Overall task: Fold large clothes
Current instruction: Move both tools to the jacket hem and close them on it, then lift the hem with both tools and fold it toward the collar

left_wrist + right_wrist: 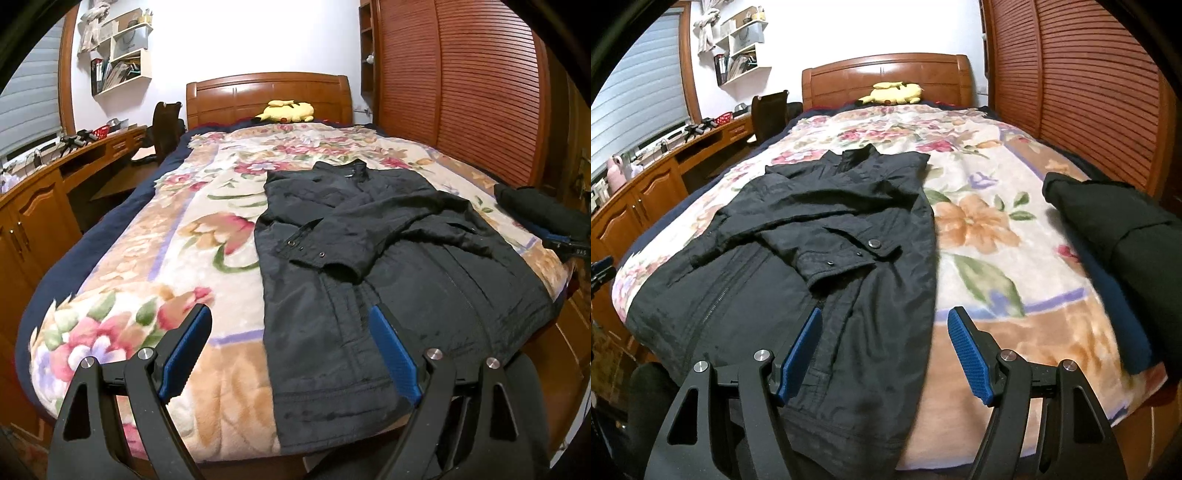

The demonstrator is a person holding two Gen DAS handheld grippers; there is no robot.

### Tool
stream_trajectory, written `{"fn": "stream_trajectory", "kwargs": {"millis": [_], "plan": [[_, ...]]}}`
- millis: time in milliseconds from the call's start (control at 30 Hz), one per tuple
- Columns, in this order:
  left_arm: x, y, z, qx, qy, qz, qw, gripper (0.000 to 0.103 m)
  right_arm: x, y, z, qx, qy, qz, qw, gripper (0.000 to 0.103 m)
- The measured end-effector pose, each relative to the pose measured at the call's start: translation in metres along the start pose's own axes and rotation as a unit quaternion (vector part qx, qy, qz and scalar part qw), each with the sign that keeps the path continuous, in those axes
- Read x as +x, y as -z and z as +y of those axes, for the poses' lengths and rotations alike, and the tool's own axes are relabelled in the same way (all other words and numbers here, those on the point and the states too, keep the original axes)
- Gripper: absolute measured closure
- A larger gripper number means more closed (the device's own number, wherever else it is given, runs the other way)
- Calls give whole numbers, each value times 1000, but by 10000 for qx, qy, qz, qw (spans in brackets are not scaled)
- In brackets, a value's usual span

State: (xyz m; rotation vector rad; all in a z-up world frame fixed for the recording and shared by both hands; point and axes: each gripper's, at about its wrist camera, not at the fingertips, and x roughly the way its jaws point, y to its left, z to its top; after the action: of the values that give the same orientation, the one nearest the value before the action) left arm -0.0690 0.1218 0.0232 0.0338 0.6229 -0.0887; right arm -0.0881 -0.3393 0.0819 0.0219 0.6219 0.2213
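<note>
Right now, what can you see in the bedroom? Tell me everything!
jacket: one, black, spread on the bed, sleeves folded across its front
blanket: one, flowery pink and cream, covering the bed
plush toy: one, yellow, lying by the headboard
headboard: one, brown wood, far end of the bed
dark clothes: one pile, black and navy, bed's right edge
desk: one, brown wood, left of the bed
wall shelf: one, white, above the desk
left gripper: one, black with blue pads, open above the jacket hem
right gripper: one, same colours, open above the jacket hem
</note>
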Motion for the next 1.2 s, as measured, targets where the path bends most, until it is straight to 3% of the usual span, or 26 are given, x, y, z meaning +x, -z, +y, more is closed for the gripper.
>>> {"fn": "stream_trajectory", "kwargs": {"millis": [233,367,567,767,833,900,933,1000,1033,1100,1200], "plan": [[15,21,8,-59,141,213,9997,18,20,21,-1,-27,-69,377,9993,31],[29,33,6,-110,345,480,9982,33,30,36,-3,-12,-87,596,9982,31],[46,52,-2,-71,312,782,9964,35,35,50,1,-146,-154,740,9970,31],[50,63,-1,-173,404,844,9955,35,33,61,6,-265,-252,775,9963,32],[48,64,1,-236,492,837,9950,41,34,63,7,-323,-222,786,9961,33],[46,65,0,-257,613,829,9943,60,34,65,6,-305,-271,783,9961,38],[45,65,-1,-235,636,838,9942,65,33,67,6,-309,-285,775,9961,40],[41,64,-4,-178,544,823,9950,87,30,69,6,-313,-332,759,9961,49],[39,63,-5,-168,532,810,9952,91,29,70,6,-332,-345,746,9961,52],[28,58,-5,-182,563,653,9961,96,26,70,7,-355,-406,700,9961,72],[9,48,-8,-204,613,371,9972,97,18,65,8,-384,-526,565,9963,86]]}}
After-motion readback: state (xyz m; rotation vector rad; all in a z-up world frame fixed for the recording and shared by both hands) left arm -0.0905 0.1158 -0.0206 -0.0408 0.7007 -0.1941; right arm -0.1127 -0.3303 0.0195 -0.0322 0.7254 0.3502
